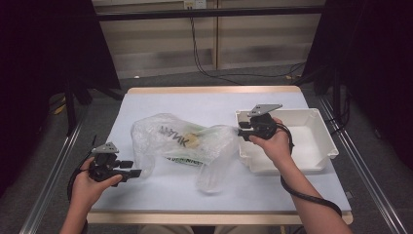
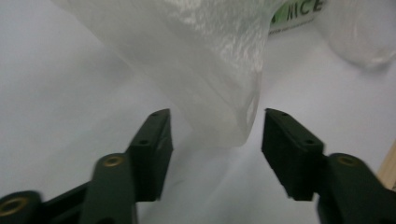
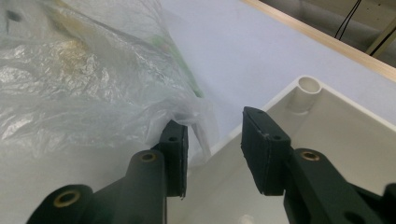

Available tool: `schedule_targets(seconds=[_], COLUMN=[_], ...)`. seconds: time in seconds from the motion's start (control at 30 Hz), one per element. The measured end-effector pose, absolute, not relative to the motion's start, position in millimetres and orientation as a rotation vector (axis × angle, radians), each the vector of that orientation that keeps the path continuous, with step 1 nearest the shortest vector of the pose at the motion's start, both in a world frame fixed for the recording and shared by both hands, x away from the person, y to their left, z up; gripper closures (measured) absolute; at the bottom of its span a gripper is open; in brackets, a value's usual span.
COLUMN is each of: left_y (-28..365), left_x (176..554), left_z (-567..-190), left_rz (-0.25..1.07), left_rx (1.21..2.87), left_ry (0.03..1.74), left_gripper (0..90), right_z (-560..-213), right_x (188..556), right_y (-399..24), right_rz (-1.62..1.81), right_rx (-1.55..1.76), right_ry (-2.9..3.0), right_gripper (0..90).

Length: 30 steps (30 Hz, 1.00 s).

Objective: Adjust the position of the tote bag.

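Lying on table [image 1: 146,195]: 1 plastic bag [image 1: 180,141] | 1 white tray [image 1: 311,141] | left gripper [image 1: 134,173], right gripper [image 1: 242,133]: fingers apart, gripping nothing

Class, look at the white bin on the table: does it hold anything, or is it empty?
Empty, as far as it shows: the white bin's visible floor is bare, and the plastic bag lies outside, beside it.

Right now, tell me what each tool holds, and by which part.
Nothing is held. The left tool stands open, the plastic bag edge loose between its jaws. The right tool is open beside the bag's other end.
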<state>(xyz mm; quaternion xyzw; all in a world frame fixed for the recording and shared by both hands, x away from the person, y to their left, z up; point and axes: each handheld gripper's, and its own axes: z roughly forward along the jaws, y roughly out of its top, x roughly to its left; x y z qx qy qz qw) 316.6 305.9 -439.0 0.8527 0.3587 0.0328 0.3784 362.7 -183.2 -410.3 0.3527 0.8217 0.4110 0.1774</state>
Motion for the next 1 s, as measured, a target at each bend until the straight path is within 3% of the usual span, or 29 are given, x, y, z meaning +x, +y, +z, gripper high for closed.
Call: schedule_targets(seconds=[0.07,0.17,0.37,0.43,0.63,1.0], left_y=[311,317,336,339,353,320], left_x=[318,318,320,320,332,387], left_z=[-436,-433,-425,-423,-401,-392], left_rz=[0.111,0.132,0.130,0.117,0.178,0.168], left_rx=[2.187,2.183,2.171,2.174,2.115,2.077], left_ry=[0.913,0.915,0.910,0.918,0.955,0.950], left_gripper=[25.8,19.0,16.2,19.1,17.4,17.3], right_z=[-410,-409,-409,-409,-411,-413], right_x=[359,354,349,347,340,328], right_y=[-185,-187,-189,-191,-191,-184], right_rz=[1.160,1.158,1.149,1.146,1.146,1.128], right_rx=[0.989,0.986,0.987,1.003,0.991,0.968], right_ry=[2.328,2.327,2.332,2.331,2.360,2.395], right_gripper=[58.0,54.6,48.6,45.4,40.7,34.5])
